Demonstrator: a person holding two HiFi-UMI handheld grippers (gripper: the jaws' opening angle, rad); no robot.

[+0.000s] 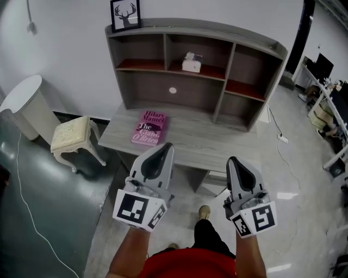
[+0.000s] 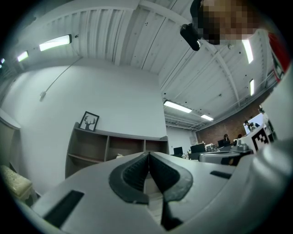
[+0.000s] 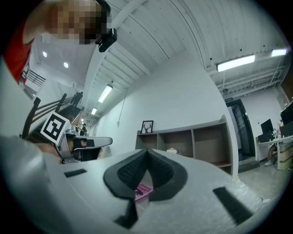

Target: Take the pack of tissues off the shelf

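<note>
The white pack of tissues point(image 1: 192, 62) sits in the middle upper compartment of the grey shelf unit point(image 1: 253, 40); it also shows small in the right gripper view as the tissue pack point(image 3: 172, 151). My left gripper point(image 1: 163, 149) and right gripper point(image 1: 235, 161) hover side by side before the desk's front edge, well short of the shelf. Both are shut with the pads meeting at the tips and nothing between them. In the left gripper view the left gripper point(image 2: 148, 156) points at the shelf point(image 2: 87, 148); in the right gripper view the right gripper point(image 3: 146, 152) does too.
A pink book point(image 1: 148, 128) lies on the grey desk top point(image 1: 212, 142) below the shelf. A framed deer picture point(image 1: 125, 14) stands on the shelf's top left. A cream stool point(image 1: 72, 137) and a white round table point(image 1: 22, 95) stand at the left.
</note>
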